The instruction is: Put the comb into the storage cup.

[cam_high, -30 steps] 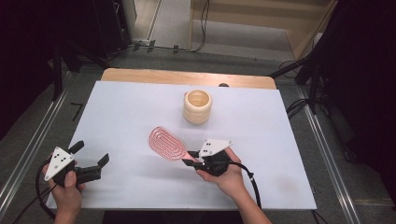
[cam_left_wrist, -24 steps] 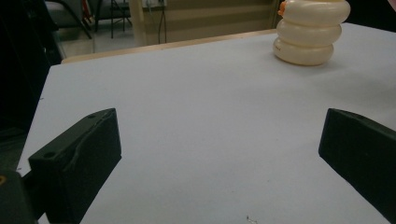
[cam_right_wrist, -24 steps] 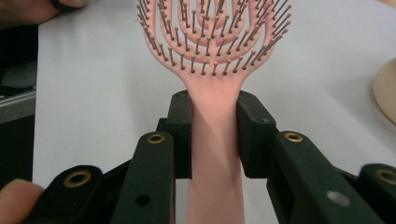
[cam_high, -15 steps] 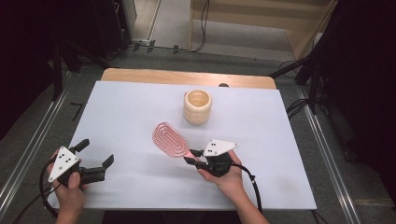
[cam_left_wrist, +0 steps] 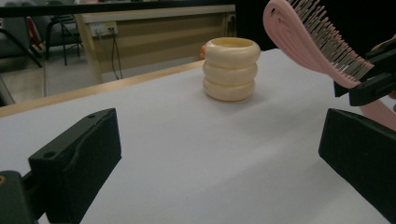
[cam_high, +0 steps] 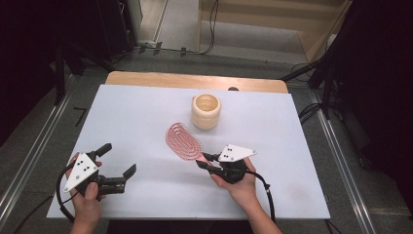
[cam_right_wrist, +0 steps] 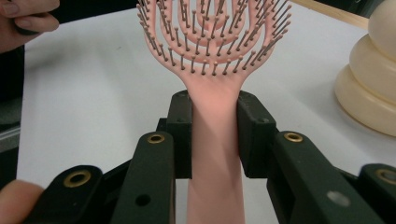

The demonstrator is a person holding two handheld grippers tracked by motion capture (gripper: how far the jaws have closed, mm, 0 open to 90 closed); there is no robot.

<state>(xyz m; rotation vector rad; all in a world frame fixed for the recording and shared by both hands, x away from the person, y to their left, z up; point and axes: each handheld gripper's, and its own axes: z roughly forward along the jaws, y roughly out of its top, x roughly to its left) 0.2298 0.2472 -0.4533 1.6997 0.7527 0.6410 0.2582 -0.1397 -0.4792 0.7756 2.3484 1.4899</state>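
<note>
Since a second ago the left gripper (cam_high: 117, 163) has drifted in from the table's left edge toward the middle and risen a little, while the pink hairbrush (cam_high: 183, 141) has lifted at its head and swung slightly toward the cup; the right gripper (cam_high: 204, 162) has hardly shifted. The white table (cam_high: 131, 112) spreads across the high view, with a wooden strip along its far edge. On it, just beyond the middle, stands the cream ribbed cup (cam_high: 205, 111), upright and made of three stacked rings; in the left gripper view the cup (cam_left_wrist: 232, 69) sits ahead between the two jaws, well apart from them. The hairbrush is off the table: its oval head rises up and away from the right gripper toward the cup, near it but not touching, bristles facing up. In the right gripper view the hairbrush (cam_right_wrist: 215, 116) has its handle running straight down between the two black jaws, which press on it from both sides just below the head, so the right gripper (cam_right_wrist: 215, 140) is pinching the handle. The left gripper (cam_left_wrist: 219, 158) is spread wide with nothing between its jaws, held near the table's front left, well apart from the brush, whose head (cam_left_wrist: 317, 44) shows at the upper right of that view.
</note>
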